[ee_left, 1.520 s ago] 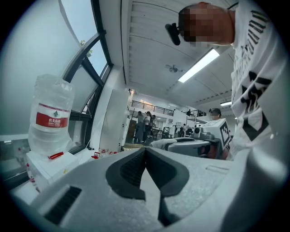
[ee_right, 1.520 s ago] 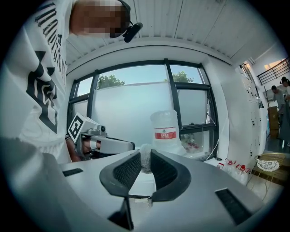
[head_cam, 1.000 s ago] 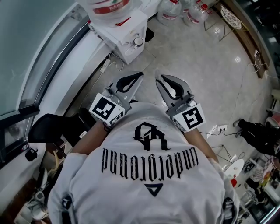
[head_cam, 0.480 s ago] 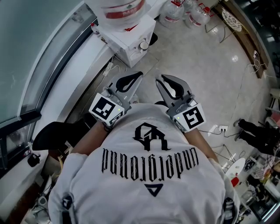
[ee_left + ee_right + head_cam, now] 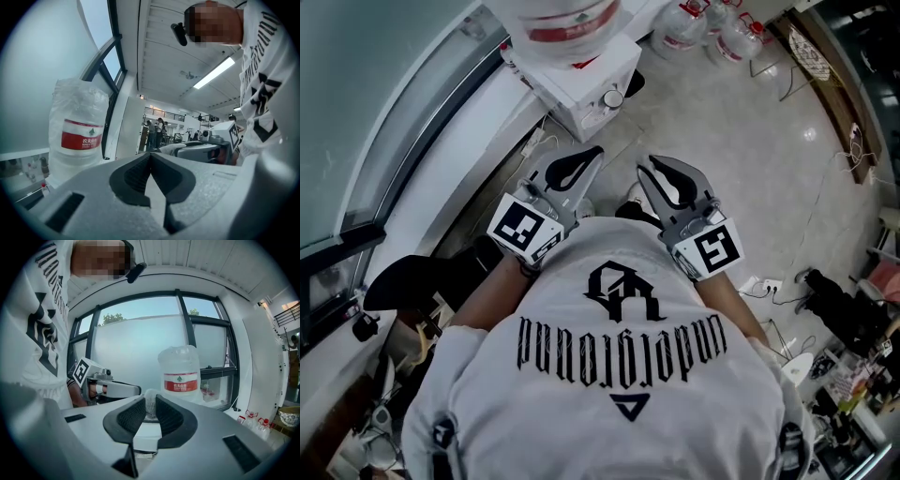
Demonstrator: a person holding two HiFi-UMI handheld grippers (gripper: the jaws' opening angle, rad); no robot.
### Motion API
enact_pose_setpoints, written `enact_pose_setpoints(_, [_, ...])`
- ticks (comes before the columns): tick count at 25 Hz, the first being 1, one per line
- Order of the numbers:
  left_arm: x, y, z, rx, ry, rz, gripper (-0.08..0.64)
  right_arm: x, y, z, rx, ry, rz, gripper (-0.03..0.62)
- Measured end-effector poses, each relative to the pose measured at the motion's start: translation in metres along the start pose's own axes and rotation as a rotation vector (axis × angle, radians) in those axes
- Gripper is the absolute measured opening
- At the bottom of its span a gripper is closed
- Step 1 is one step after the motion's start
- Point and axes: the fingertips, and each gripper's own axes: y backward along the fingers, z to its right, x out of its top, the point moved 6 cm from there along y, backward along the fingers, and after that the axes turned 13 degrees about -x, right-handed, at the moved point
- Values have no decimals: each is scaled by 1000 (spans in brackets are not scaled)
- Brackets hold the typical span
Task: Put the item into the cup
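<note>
Holding the left gripper [image 5: 150,157] and the right gripper [image 5: 150,399] side by side just in front of the shirt [image 5: 619,375], tips aimed far, much as a second ago. Swinging the head view a little in the meantime: finding the dispenser [image 5: 581,80] now sitting further right and slightly nearer than before, the jugs [image 5: 712,23] sliding toward the far right corner, and the chair [image 5: 412,281] at the left dropping a touch nearer.

Pressing the left fingers [image 5: 133,176] together at the tips, gripping nothing. Keeping the right fingers [image 5: 131,416] part-way apart and pinching the item [image 5: 150,405] between the tips: a small pale wad, its top poking just above the pads, well off the floor [image 5: 741,159].

Seeing a big clear bottle [image 5: 553,19] standing on top of the dispenser at the far left, with a red band around its middle and crinkled film over its walls; not managing to tell how full. Seeing the jugs standing close together on the floor at the far right, red-capped and clear-walled; not managing to read their contents either.
</note>
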Motion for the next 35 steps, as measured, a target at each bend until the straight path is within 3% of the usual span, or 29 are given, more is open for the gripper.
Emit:
enact_pose_setpoints(14, [-10, -68, -22, 193, 26, -10, 12, -16, -23, 101, 153, -24, -32, 67])
enact_pose_setpoints(21, [-38, -102, -42, 279, -31, -84, 12, -40, -35, 154, 214, -17, -63, 67])
enact_pose_setpoints(25, [-63, -112, -59, 299, -26, -119, 12, -59, -49, 169, 234, -24, -92, 68])
enact_pose_setpoints(29, [-84, -111, -74, 313, 33, -122, 12, -82, -66, 166, 245, -33, -132, 67])
enact_pose_setpoints(35, [-110, -109, -98, 297, 65, -147, 12, -103, -98, 163, 250, -27, -164, 69])
